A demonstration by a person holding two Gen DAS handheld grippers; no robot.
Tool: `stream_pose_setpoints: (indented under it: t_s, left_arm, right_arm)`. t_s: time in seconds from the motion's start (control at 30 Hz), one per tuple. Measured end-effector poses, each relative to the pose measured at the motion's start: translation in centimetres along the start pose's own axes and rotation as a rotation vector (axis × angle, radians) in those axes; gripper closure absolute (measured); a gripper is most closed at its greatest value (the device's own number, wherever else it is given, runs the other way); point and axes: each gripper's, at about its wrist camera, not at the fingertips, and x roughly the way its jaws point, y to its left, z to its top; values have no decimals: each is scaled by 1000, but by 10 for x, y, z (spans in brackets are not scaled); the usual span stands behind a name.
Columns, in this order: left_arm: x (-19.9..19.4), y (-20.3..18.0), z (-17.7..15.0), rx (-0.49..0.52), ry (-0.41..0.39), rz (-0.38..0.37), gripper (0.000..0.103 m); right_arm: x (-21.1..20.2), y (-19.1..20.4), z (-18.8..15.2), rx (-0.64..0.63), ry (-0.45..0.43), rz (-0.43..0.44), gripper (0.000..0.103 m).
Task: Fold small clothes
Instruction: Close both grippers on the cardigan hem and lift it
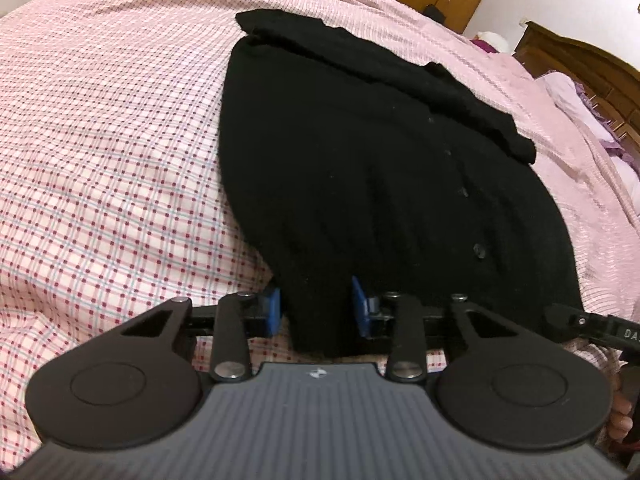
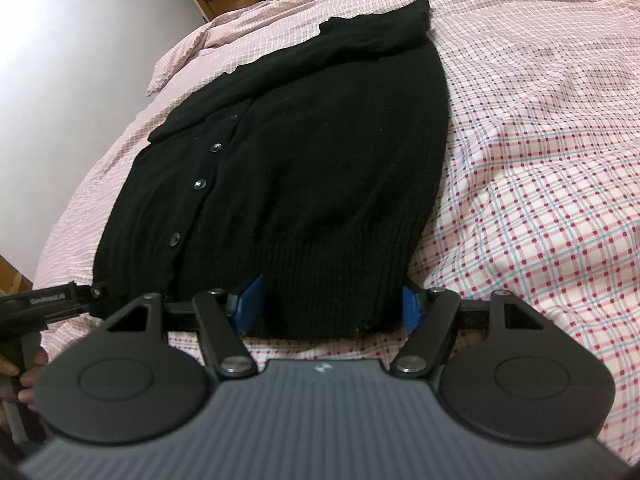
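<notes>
Left gripper [image 1: 316,306] n right gripper [image 2: 332,304] both at the black cardigan's [image 1: 360,168] near hem w/ knit between the jaws, can't tell if pinched yet; sleeves look folded in, bottom-up fold still left imo.

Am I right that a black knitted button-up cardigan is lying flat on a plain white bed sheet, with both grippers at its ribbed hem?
Not quite. The black knitted button-up cardigan lies on a pink checked bed sheet, not a plain white one, as the right wrist view shows. The left gripper and right gripper are both at its ribbed hem.
</notes>
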Motion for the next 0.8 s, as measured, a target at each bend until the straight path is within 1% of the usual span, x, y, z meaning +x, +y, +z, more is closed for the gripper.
stream_pose_setpoints:
  t_s: [0.1,0.17,0.27,0.3,0.33,0.37,0.4,0.47,0.5,0.57,0.63,0.7,0.8]
  left_arm:
    - [8,1,3,-19,2,0,60]
    - [10,1,4,-21,4,-10,55]
    - [11,4,6,-38,4,-27,56]
    - [10,5,7,-45,3,-30,58]
    - [8,6,7,-56,1,-32,68]
    - [6,9,7,-67,-2,-38,79]
    - [4,11,8,-84,-3,-50,82]
    - [3,14,10,-115,1,-70,88]
    - [2,15,11,-127,2,-79,90]
    - [-3,17,14,-152,-11,-101,94]
    - [-10,18,19,-160,-35,-124,95]
    - [-16,14,27,-147,-62,-119,95]
    - [-24,9,42,-138,-100,-138,95]
  right_arm:
    - [0,2,-1,-3,-3,-2,34]
    - [0,2,-1,-2,-6,-2,34]
    - [-2,1,-3,3,-14,3,35]
    - [-4,0,-3,13,-20,4,42]
    - [-5,-2,-3,22,-22,1,48]
    - [-7,-4,-3,33,-22,-2,66]
    - [-8,-8,-2,56,-20,4,82]
    - [-10,-16,-2,114,-12,41,88]
    - [-12,-18,-1,128,-16,53,90]
    - [-18,-17,2,128,-37,72,91]
    - [-26,-17,6,133,-71,102,91]
    - [-32,-15,13,154,-100,136,92]
    - [-38,-11,24,164,-139,169,92]
